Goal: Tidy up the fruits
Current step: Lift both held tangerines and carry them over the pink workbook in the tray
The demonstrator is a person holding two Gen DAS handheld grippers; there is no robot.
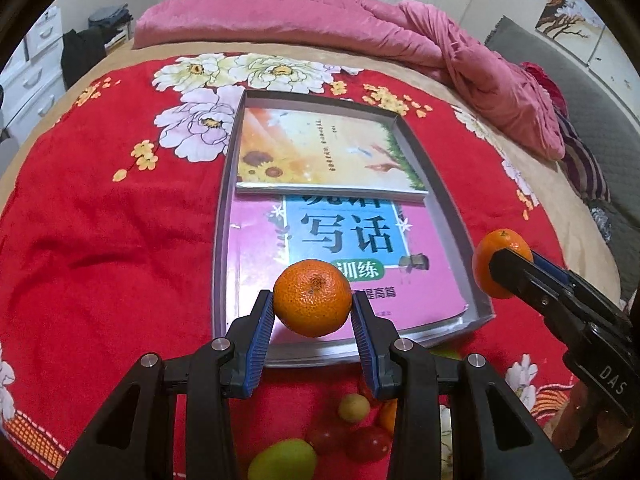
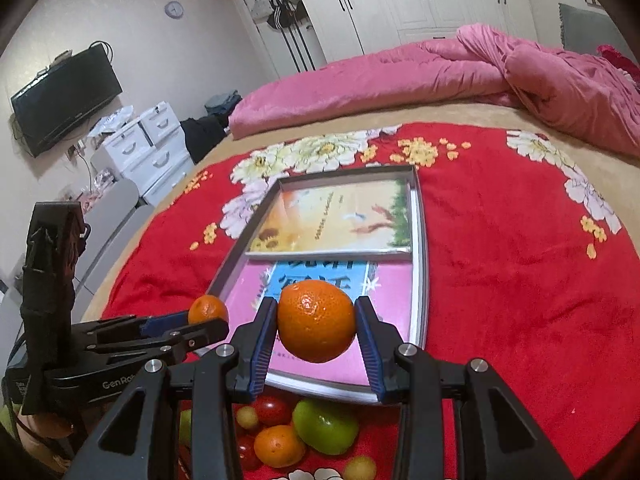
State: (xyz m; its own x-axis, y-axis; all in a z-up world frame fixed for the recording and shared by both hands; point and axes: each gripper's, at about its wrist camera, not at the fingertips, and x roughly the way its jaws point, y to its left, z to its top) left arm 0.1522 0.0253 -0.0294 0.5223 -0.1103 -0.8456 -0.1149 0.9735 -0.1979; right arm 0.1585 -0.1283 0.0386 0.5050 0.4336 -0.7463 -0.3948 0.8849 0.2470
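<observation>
My left gripper (image 1: 313, 308) is shut on an orange mandarin (image 1: 313, 298) and holds it above the near end of a shallow grey box (image 1: 219, 240) with two books in it. My right gripper (image 2: 316, 326) is shut on a second mandarin (image 2: 316, 322), also above the box's near end (image 2: 420, 280). The right gripper with its mandarin (image 1: 500, 260) shows at the right of the left wrist view. The left gripper's mandarin (image 2: 208, 309) shows at the left of the right wrist view. Loose fruit lies in front of the box: a green apple (image 2: 326, 426), an orange (image 2: 279, 446), red tomatoes (image 2: 272, 408).
The box lies on a red flowered cloth (image 1: 100, 220) spread on a bed. A pink quilt (image 1: 360, 28) is bunched along the far side. White drawers (image 2: 148, 148) and a TV (image 2: 64, 100) stand beyond the bed's left edge.
</observation>
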